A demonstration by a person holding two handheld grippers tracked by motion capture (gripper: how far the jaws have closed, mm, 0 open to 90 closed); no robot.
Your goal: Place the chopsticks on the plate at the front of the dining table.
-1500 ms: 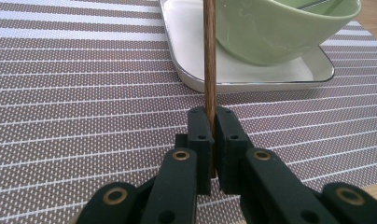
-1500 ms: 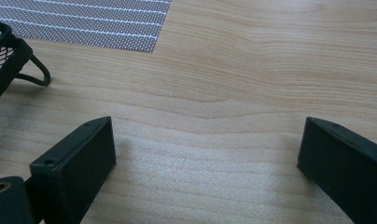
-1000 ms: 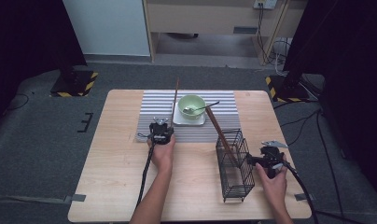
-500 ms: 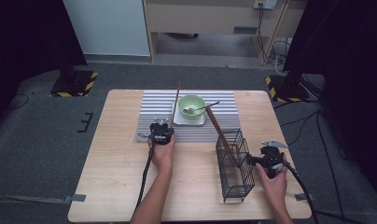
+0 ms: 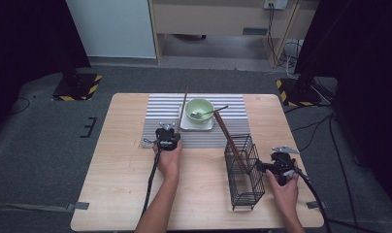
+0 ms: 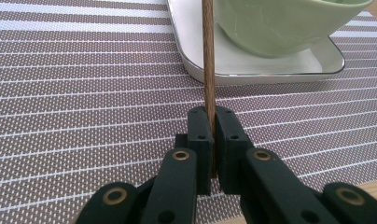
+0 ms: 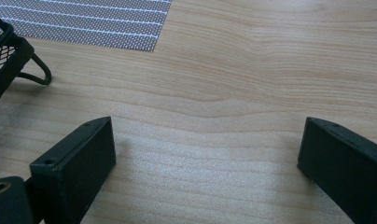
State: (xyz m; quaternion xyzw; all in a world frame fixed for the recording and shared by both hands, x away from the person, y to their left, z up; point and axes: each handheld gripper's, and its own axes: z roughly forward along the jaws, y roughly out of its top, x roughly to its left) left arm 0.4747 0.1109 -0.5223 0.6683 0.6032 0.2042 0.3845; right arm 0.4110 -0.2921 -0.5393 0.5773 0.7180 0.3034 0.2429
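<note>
Nearest the person, the right gripper (image 5: 267,166) is resting on the table (image 5: 116,184) with its jaws standing wide and nothing between them, just beside the black wire basket (image 5: 243,172), where one chopstick (image 5: 229,138) is already leaning out toward the bowl. Farther in, the left gripper (image 6: 213,135) is pinching a second chopstick (image 6: 208,56) (thin, dark wood) between its pads near the end closest to the person, its jaws drawn narrow around it. That stick is lying over the striped mat (image 6: 74,93) and running along the edge of the white tray (image 6: 252,70), beside the green bowl (image 5: 199,109) with its spoon (image 5: 211,113). The step in hand looks like the pick-up of this second stick. Next, I judge, the left hand is going to have to lift it clear of the tray, tip it upright and carry it across to the basket, lowering it through the open top beside the first.
</note>
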